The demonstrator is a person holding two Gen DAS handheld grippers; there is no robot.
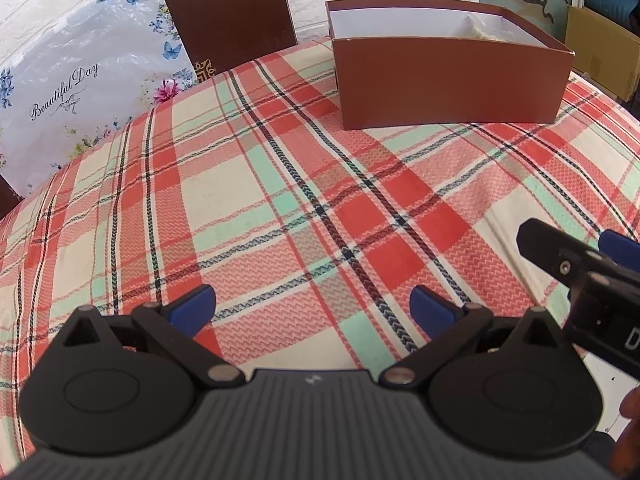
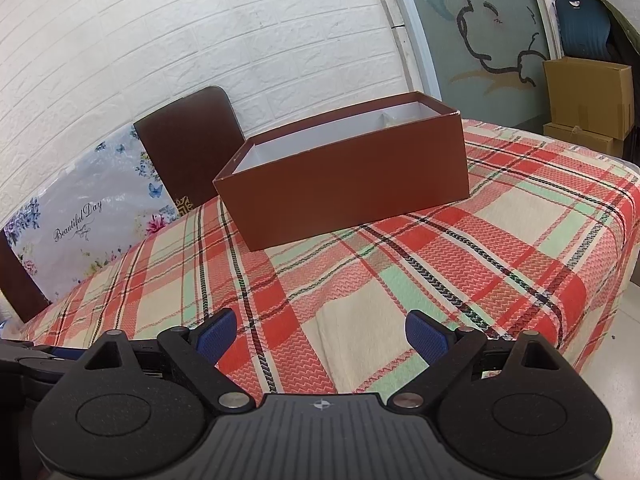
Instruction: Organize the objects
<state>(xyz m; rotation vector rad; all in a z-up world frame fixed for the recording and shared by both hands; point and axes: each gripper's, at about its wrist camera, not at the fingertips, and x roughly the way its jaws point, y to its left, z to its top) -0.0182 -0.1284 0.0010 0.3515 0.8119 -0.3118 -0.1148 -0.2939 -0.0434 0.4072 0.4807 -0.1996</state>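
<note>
A brown open box (image 1: 448, 80) with a white inside stands on the plaid tablecloth (image 1: 280, 200) at the far right; something pale lies inside it, mostly hidden. It also shows in the right wrist view (image 2: 348, 176). My left gripper (image 1: 312, 308) is open and empty, low over the cloth near the front. My right gripper (image 2: 320, 336) is open and empty, also near the front edge. The right gripper shows at the right edge of the left wrist view (image 1: 580, 264).
A brown flat lid or board (image 1: 228, 12) leans on the white brick wall behind the table, next to a floral plastic bag (image 1: 80, 92). Cardboard boxes (image 2: 588, 100) stand on the floor at the far right. The table edge drops off at the right (image 2: 624, 264).
</note>
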